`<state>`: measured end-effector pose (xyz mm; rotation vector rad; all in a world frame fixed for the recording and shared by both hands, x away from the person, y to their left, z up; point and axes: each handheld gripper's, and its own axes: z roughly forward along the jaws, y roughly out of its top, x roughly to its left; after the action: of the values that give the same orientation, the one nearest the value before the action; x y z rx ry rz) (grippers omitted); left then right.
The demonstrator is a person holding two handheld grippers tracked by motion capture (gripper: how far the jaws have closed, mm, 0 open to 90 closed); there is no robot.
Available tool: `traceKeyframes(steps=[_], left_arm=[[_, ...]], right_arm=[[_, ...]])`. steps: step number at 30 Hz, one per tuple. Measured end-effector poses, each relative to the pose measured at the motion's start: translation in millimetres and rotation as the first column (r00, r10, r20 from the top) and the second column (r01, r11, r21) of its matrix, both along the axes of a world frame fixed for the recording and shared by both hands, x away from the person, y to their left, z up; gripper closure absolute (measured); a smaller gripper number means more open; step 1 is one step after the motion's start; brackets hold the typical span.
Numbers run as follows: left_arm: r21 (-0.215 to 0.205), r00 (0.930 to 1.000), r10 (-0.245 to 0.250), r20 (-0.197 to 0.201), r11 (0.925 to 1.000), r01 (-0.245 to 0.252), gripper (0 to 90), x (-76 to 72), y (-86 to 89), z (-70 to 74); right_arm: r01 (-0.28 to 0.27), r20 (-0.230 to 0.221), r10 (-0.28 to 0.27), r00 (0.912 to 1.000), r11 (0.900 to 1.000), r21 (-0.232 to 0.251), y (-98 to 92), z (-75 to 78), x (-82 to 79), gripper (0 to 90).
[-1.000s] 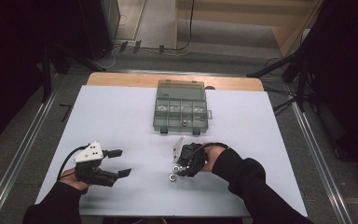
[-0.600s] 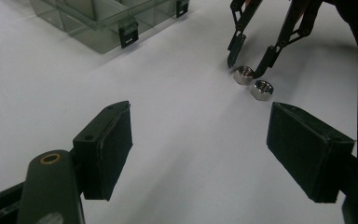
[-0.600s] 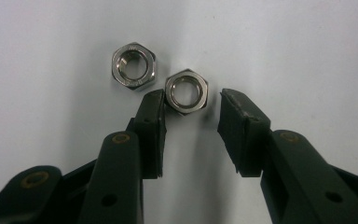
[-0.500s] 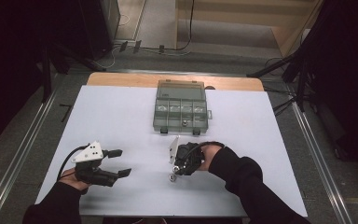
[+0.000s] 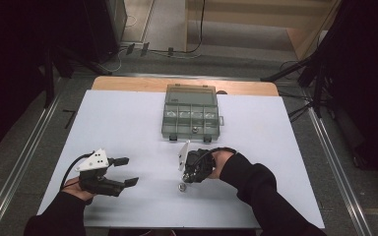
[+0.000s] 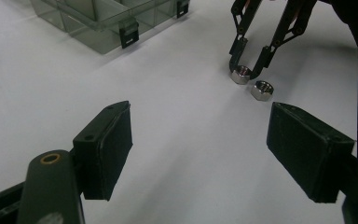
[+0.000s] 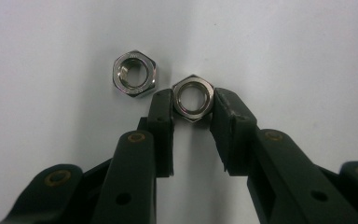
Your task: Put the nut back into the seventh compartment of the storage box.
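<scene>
Two steel hex nuts lie flat on the white table (image 5: 128,128), close together. My right gripper (image 7: 192,106) points down at them, and its jaws have just been closing. They are now shut on the sides of one nut (image 7: 193,98), which still rests on the table. The other nut (image 7: 134,73) lies free just beside it. In the left gripper view the right gripper (image 6: 246,65) pinches the held nut (image 6: 240,74), with the loose nut (image 6: 262,90) next to it. My left gripper (image 5: 127,171) rests open at the front left, its jaws wide apart with nothing between them.
A clear grey compartment box (image 5: 192,115) stands open at the back middle of the table, its corner and latches (image 6: 129,37) showing in the left gripper view. A small part lies in one front compartment. Metal rails run along both sides of the table.
The right hand and forearm have shifted slightly over the nuts. The left gripper has not moved.
</scene>
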<state>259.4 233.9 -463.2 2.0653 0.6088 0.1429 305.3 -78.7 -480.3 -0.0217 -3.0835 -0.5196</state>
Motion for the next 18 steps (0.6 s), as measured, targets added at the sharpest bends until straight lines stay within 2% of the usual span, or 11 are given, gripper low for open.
traceKeyframes(steps=[1,2,7,9,10,11,13,15,16,18], left_arm=[[0.001,1.0000,-0.002,0.001,1.0000,0.002,22.7,0.1,0.1,0.0],[0.000,1.0000,0.000,0.000,1.0000,0.000,22.6,-0.1,0.1,0.0],[-0.003,1.0000,0.001,0.001,1.0000,-0.001,22.7,0.0,0.2,-0.1],[-0.002,1.0000,0.000,0.001,1.0000,0.000,22.6,0.0,0.2,-0.1],[0.001,1.0000,0.000,0.000,1.0000,0.000,22.7,0.0,0.2,0.0],[0.000,1.0000,0.000,0.000,1.0000,0.000,22.6,0.0,0.1,-0.1],[0.000,1.0000,-0.001,0.000,1.0000,0.001,22.7,0.1,-0.2,-0.3],[0.001,1.0000,-0.002,-0.001,1.0000,0.002,22.7,0.1,-0.4,-0.3],[-0.001,1.0000,-0.003,0.002,1.0000,0.003,22.7,0.2,-0.6,-0.6],[0.000,1.0000,-0.004,0.001,1.0000,0.004,22.7,0.1,-0.8,-0.5]], right_arm=[[0.006,0.011,-0.006,0.9999,1.000,0.002,-0.5,0.1,1.0,71.4],[0.007,-0.007,-0.007,1.0000,1.000,-0.001,-0.8,0.4,0.4,71.4],[0.026,-0.014,-0.026,0.9996,1.000,0.005,-3.5,2.3,0.1,71.4],[0.015,-0.005,-0.015,0.9999,0.999,0.031,-5.4,3.8,1.0,71.4],[0.029,-0.003,-0.028,0.9996,0.999,0.034,-6.5,5.4,0.6,71.4],[0.037,-0.018,-0.037,0.9992,0.999,0.039,-7.7,6.8,-0.7,71.4],[0.037,-0.017,-0.036,0.9992,0.997,0.065,-9.5,8.2,-0.3,71.4],[0.055,-0.021,-0.054,0.9984,0.995,0.084,-11.9,10.1,-0.8,71.4],[0.082,-0.022,-0.080,0.9966,0.991,0.104,-14.7,11.5,-1.4,71.4],[0.090,-0.027,-0.087,0.9958,0.989,0.114,-15.9,12.1,-1.1,71.4]])
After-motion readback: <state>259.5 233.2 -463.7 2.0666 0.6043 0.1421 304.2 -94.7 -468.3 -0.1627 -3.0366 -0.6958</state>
